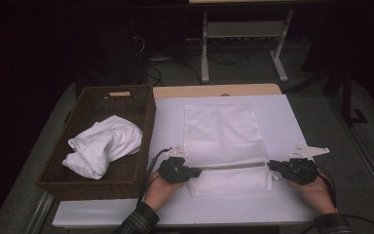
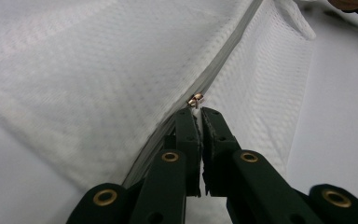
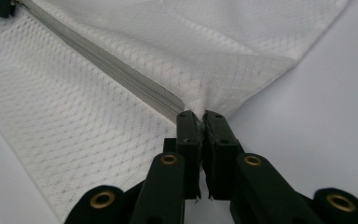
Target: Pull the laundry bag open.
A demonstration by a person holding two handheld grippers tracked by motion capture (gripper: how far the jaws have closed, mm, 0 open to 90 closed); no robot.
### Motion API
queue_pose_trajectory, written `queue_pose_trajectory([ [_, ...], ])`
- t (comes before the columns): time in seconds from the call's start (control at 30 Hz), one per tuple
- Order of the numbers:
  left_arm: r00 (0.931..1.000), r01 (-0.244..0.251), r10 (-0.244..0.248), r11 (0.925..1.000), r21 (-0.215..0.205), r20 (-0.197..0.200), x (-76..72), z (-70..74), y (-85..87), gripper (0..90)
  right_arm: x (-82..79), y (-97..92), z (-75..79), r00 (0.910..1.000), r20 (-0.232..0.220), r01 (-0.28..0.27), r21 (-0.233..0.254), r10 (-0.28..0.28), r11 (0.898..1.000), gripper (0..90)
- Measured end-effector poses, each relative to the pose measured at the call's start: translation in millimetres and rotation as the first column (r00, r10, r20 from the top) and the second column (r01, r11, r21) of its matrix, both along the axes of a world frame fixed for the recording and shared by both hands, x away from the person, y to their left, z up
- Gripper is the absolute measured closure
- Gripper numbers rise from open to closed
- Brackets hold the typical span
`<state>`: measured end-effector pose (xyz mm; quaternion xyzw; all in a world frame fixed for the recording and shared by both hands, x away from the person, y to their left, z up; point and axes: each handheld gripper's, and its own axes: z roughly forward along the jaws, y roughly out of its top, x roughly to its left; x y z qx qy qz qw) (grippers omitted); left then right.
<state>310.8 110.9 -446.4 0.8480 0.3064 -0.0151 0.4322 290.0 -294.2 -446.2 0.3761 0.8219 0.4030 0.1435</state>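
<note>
High view: white table (image 1: 292,204), wicker basket (image 1: 102,141) at left holding a crumpled white cloth (image 1: 104,144). White mesh laundry bag (image 1: 221,129) lies flat mid-table, to the right of the basket. Its zipper (image 1: 231,166) runs left-right across the near part of the bag, long axis straight between the two tools. Left gripper (image 1: 193,171) sits at the zipper's left end, right gripper (image 1: 271,165) at its right end, well apart, bag stretched between them.

Left gripper view: jaws clenched on the zipper pull (image 2: 196,99), brass slider just at the tips, zipper line leading away up and right. Right gripper view: right gripper (image 3: 202,115) clamped on the bag's edge where the zipper ends, zipper tape (image 3: 107,63) leading off up-left toward the other tool.

Judgement: slider is at the left end, so the coming move likely turns on dragging it rightward along the zipper axis while the right side anchors the fabric. Left hand does the travel.
</note>
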Motion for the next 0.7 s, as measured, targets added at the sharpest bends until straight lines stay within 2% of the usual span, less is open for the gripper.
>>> queue_pose_trajectory([
  [0.47, 0.999, -0.045, 0.045, 0.9988, 0.018, -0.002, 2.0, 0.1, 9.1, 86.3, -0.3, -18.1, -1.6, 0.9984, -0.005, 0.055, -0.005, -0.056, 0.998, 85.1],
  [0.7, 0.9982, -0.059, 0.059, 0.9974, 0.041, -0.003, 1.5, 0.1, 10.5, 86.3, -0.7, -19.0, -3.1, 0.998, -0.02, 0.059, -0.025, -0.059, 0.998, 85.1],
])
